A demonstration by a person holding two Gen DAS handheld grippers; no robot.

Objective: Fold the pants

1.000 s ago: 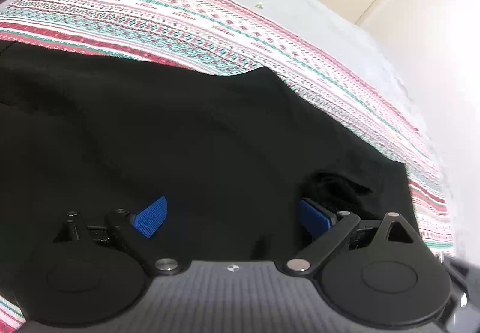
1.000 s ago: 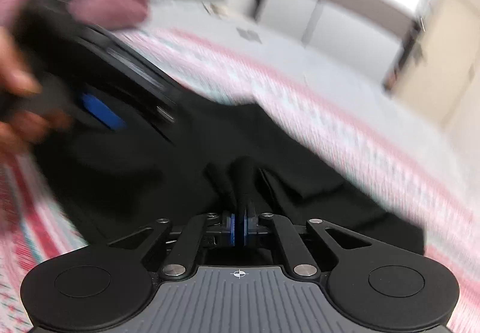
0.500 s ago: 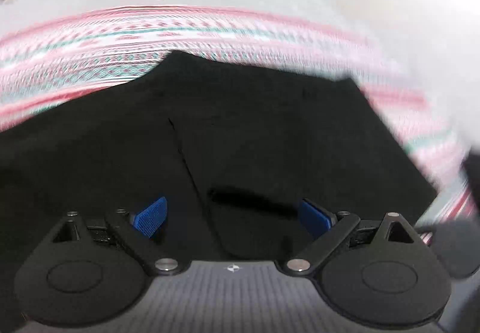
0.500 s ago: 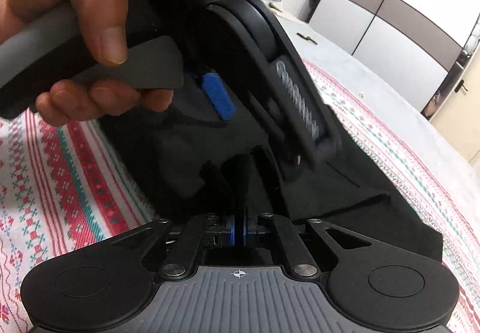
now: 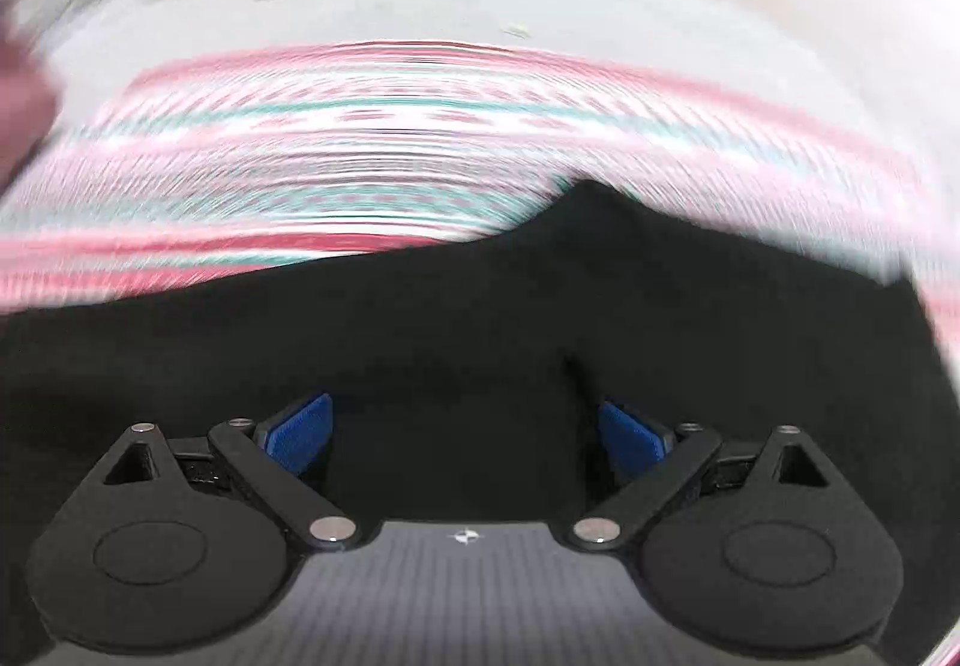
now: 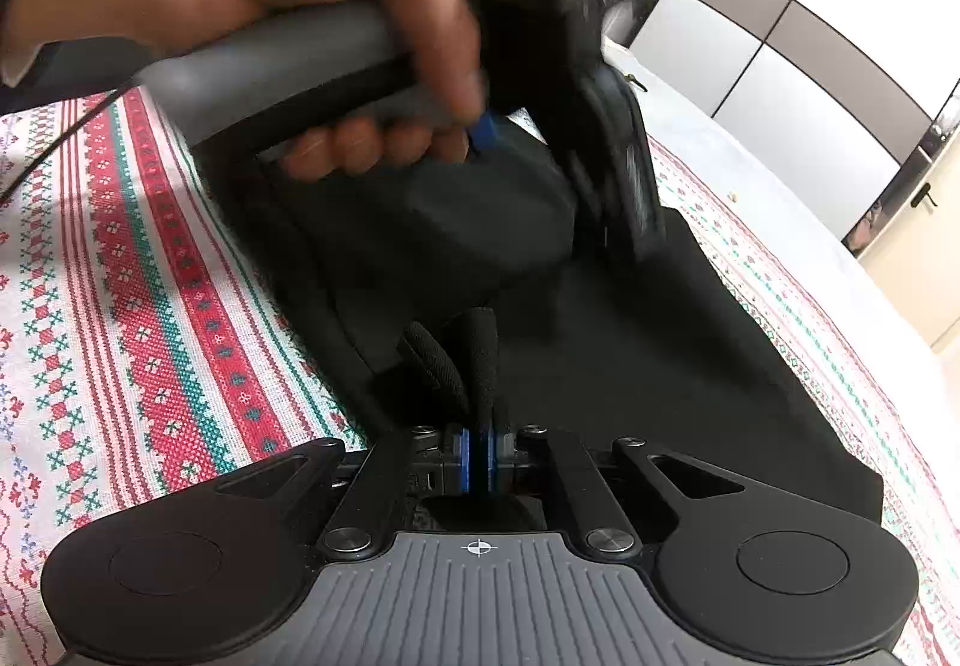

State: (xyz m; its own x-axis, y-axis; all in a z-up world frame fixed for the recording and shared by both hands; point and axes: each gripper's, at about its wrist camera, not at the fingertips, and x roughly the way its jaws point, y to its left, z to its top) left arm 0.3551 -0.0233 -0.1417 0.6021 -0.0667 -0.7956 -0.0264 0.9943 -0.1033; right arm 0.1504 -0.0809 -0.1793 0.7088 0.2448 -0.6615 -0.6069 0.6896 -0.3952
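The black pants lie on the patterned bedspread. The right gripper pinches a bunched fold of them, jaws nearly together; the left gripper, jaws wide and empty, hovers above. Keep the pinch firm while the left takes the matching edge.

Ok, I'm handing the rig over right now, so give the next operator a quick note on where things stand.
Right gripper: shut on a bunched fold of the black pants, near their edge.
Left gripper: open, empty, over the pants; a hand holds it just ahead of the right one.
Pants lie on the patterned cloth on the bed, partly folded with one layer on top.
Left to do: lay the pinched part down, release, finish and smooth the fold.
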